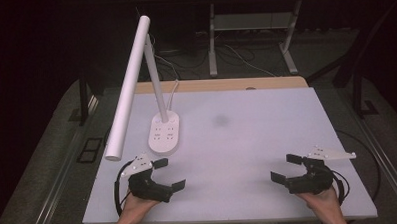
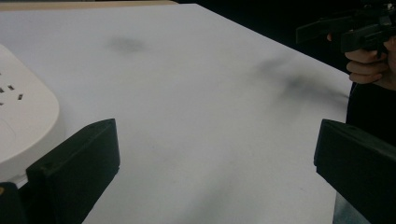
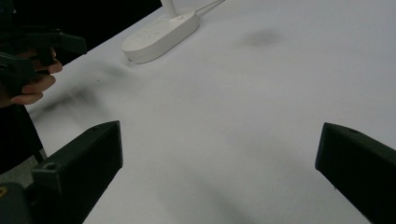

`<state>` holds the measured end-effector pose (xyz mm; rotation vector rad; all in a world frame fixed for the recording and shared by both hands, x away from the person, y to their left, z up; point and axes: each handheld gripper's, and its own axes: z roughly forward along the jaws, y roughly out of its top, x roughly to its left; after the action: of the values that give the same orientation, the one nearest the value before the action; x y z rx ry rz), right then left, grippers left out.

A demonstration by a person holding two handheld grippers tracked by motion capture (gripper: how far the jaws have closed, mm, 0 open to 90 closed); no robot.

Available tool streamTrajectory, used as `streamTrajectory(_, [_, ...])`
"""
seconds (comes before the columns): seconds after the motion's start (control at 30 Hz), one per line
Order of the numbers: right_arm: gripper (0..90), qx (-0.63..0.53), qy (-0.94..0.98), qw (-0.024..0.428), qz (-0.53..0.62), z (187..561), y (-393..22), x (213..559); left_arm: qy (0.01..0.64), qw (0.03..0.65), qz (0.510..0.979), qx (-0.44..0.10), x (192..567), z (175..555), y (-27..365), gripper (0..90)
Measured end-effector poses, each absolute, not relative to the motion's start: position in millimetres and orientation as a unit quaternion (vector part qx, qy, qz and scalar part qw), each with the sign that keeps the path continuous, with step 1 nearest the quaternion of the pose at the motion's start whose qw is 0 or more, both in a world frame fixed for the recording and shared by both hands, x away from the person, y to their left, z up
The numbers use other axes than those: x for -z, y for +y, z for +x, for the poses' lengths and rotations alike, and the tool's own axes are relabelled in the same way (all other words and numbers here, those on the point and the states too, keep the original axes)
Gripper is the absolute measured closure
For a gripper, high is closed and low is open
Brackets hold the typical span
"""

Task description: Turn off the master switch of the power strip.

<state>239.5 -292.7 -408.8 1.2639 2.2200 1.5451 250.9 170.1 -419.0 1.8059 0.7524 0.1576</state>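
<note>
A white desk lamp (image 1: 130,79) stands on an oval white base (image 1: 164,132) with sockets, at the left middle of the white table (image 1: 247,140). Its long tube head slants down toward the front left. My left gripper (image 1: 170,174) rests near the front left edge, just below the lamp base, jaws wide open and empty. In the left gripper view the base (image 2: 23,126) lies just left of the left jaw. My right gripper (image 1: 286,169) stands open and empty near the front right edge. The lamp base (image 3: 161,33) lies far off in the right gripper view.
A faint dark smudge (image 1: 221,120) marks the table's middle. A wooden strip (image 1: 220,84) runs along the table's far edge. Beyond it stand metal table legs (image 1: 212,41) and loose cables on a grey floor. A cord leaves the lamp base toward the back.
</note>
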Motion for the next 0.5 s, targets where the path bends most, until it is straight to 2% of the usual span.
streamTrajectory(0.5, [0.2,-0.502,0.756,0.063,0.416,240.2,-289.3,409.9,0.314,0.555,0.768,-0.06,416.6,250.4,167.4,0.0])
